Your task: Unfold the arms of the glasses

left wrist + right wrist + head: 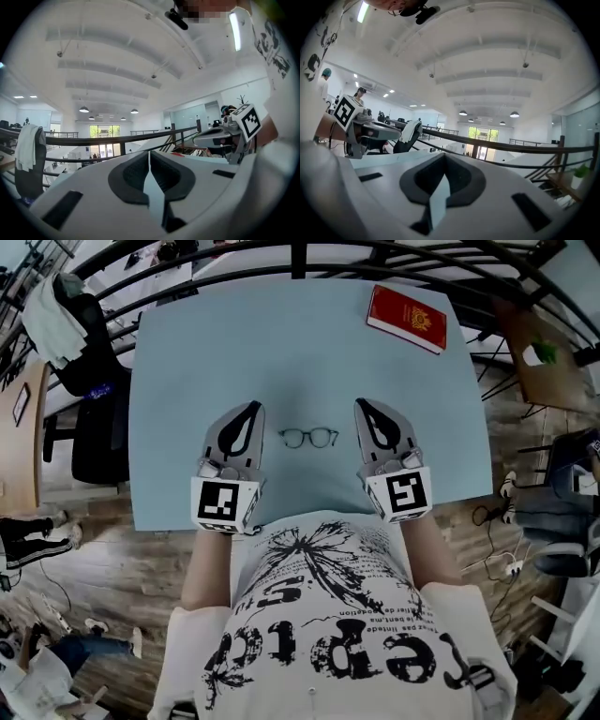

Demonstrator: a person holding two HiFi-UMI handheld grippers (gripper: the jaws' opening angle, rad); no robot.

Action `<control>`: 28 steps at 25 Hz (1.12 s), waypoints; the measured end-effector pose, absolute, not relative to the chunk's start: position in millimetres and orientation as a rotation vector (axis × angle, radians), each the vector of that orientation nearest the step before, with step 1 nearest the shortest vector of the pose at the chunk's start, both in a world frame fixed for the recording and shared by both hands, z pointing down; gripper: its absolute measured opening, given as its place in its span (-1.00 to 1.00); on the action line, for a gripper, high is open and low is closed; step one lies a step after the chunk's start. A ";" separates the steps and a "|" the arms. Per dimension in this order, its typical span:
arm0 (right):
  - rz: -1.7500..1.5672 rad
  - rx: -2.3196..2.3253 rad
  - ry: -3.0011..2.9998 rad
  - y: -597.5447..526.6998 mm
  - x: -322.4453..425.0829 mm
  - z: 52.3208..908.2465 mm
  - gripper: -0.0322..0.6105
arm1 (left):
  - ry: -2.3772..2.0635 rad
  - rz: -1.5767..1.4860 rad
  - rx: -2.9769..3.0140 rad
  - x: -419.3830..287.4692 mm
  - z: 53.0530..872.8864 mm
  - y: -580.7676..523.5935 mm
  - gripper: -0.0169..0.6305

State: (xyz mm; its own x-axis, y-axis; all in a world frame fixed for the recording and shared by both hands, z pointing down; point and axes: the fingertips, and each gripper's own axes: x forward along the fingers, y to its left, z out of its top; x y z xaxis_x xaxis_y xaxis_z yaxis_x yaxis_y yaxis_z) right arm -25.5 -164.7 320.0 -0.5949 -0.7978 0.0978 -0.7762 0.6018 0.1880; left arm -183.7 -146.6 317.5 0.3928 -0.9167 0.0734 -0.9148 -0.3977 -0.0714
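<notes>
You are holding the left gripper [249,414], smooth grey plastic with dark rubbery pads, its jaws pressed together on nothing. The right gripper [366,411] is showing the same: jaws together, empty. The thin dark wire-framed glasses with round lenses [308,437] are lying on the matte pale blue table [187,352] between both grippers, touching neither. A red rectangular booklet with a gold emblem [406,319] is lying near the far right corner, its print too small to read.
</notes>
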 end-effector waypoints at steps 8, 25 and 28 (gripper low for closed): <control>-0.215 1.261 -2.682 -165.9 -34.3 311.2 -0.88 | 1.729 -0.112 -2.587 -184.4 299.6 -150.6 -0.87; -0.230 1.289 -2.664 -175.7 -30.7 311.0 -0.88 | 1.735 -0.052 -2.608 -185.0 292.1 -154.4 -0.87; -0.236 1.286 -2.665 -176.0 -31.6 308.7 -0.88 | 1.722 -0.061 -2.598 -183.7 288.1 -154.9 -0.87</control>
State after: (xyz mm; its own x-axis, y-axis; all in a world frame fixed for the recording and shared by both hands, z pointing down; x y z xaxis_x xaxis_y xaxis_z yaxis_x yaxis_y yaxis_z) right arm -31.6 -176.0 308.7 -0.6122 -0.7860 0.0865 -0.7585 0.6146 0.2165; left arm -183.7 -154.9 288.1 0.3894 -0.9209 0.0195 -0.9199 -0.3898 -0.0418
